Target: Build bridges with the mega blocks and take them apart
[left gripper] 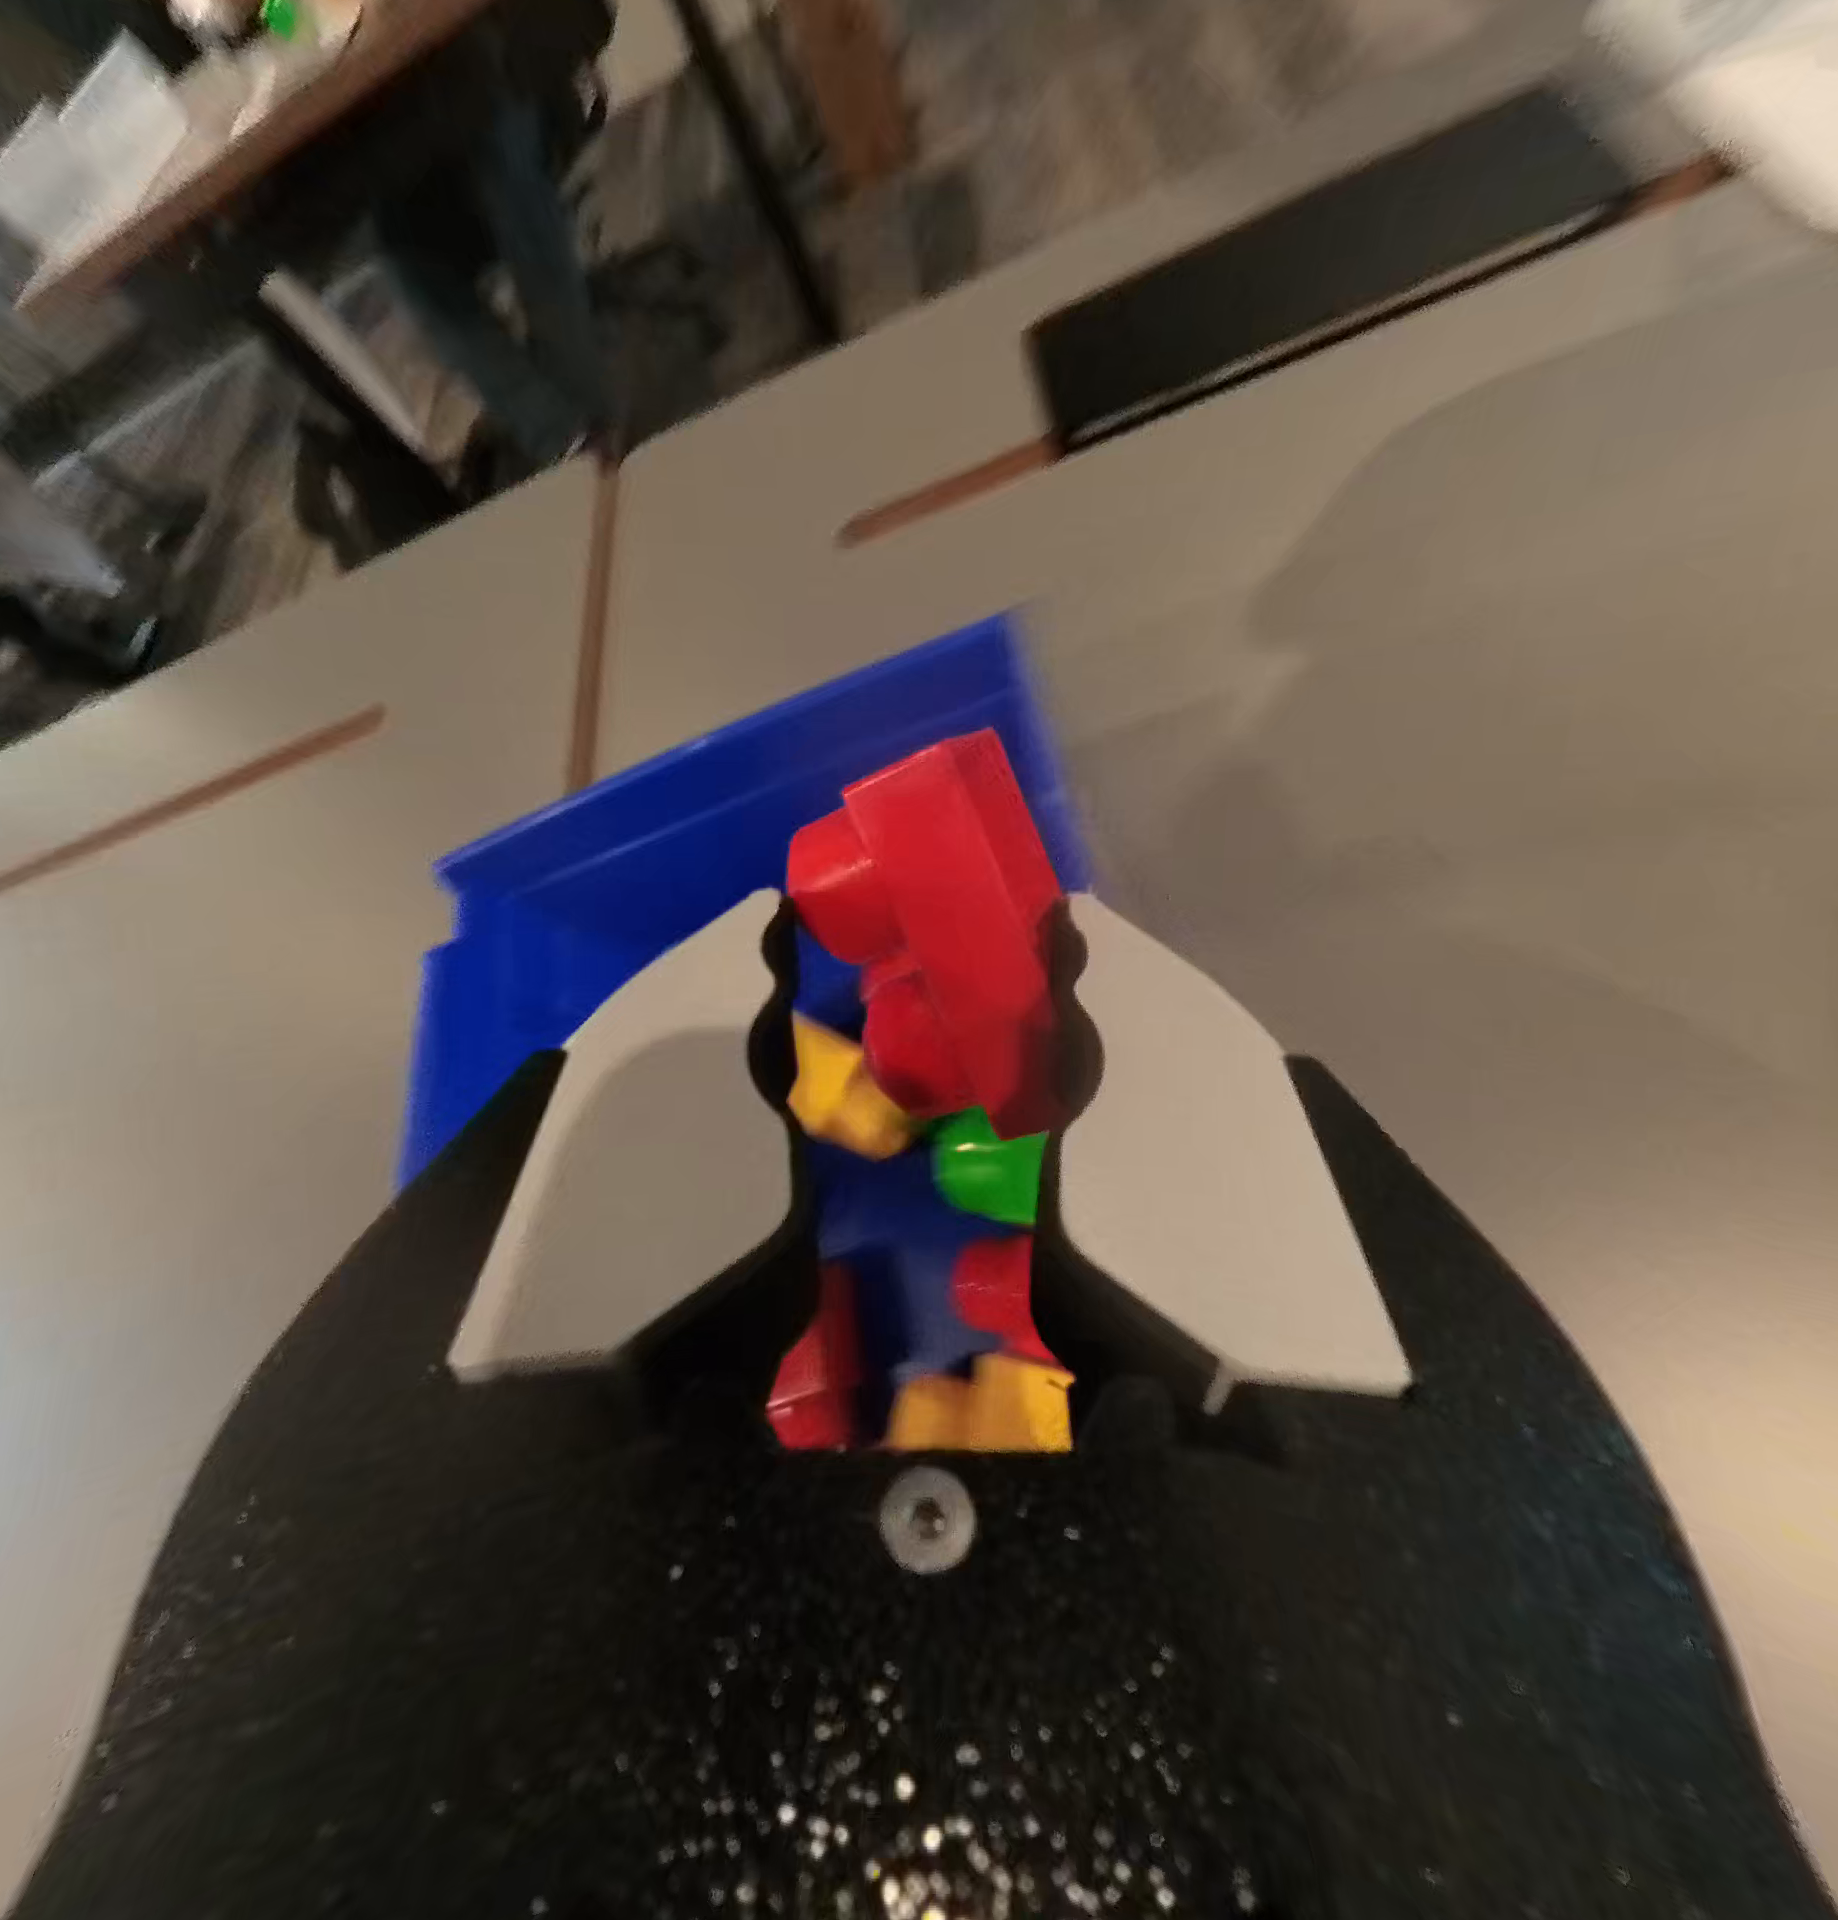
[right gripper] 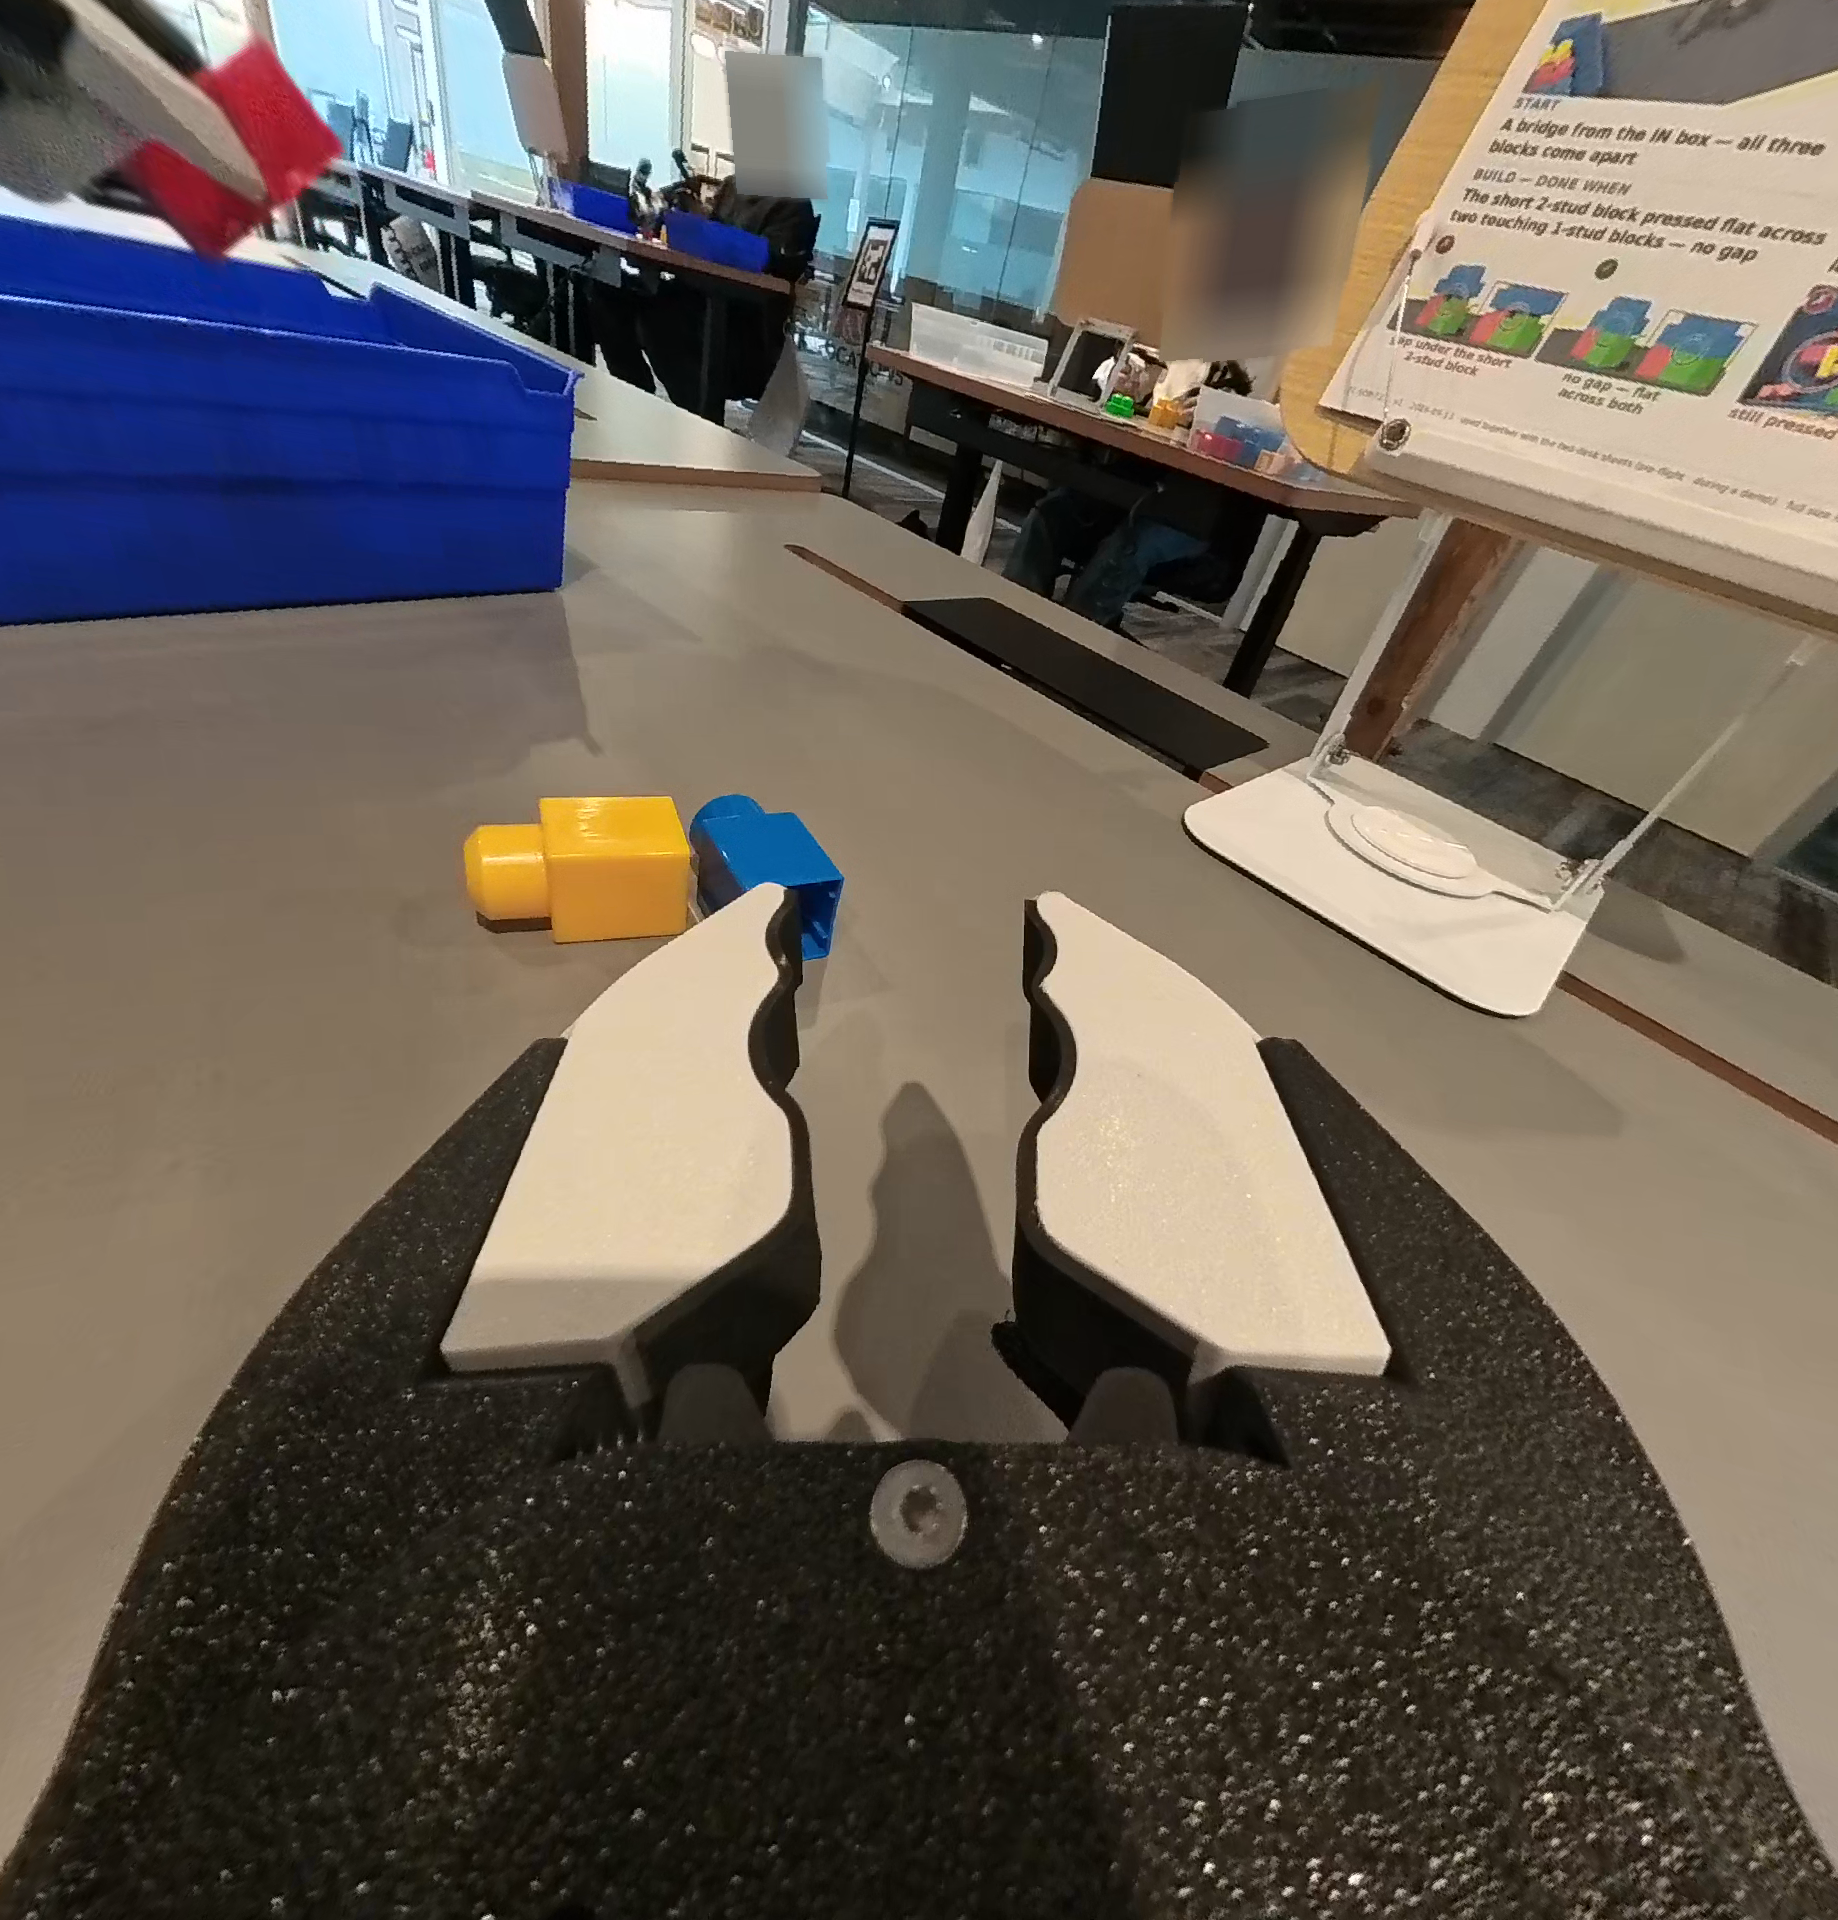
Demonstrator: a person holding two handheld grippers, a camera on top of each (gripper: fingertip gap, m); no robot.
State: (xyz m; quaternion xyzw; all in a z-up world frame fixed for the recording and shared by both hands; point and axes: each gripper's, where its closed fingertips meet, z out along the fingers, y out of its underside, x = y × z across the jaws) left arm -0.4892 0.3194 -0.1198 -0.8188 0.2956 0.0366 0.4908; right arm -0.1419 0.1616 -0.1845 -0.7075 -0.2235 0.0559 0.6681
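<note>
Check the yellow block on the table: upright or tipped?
Tipped. The yellow block lies on its side on the table, stud pointing sideways, away from the blue block beside it.

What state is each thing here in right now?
Left hand-held gripper: gripping a red block above the blue bin.
Right hand-held gripper: open, empty.
Yellow block: lying on its side.
Blue block: lying on its side, next to the yellow one.
</note>
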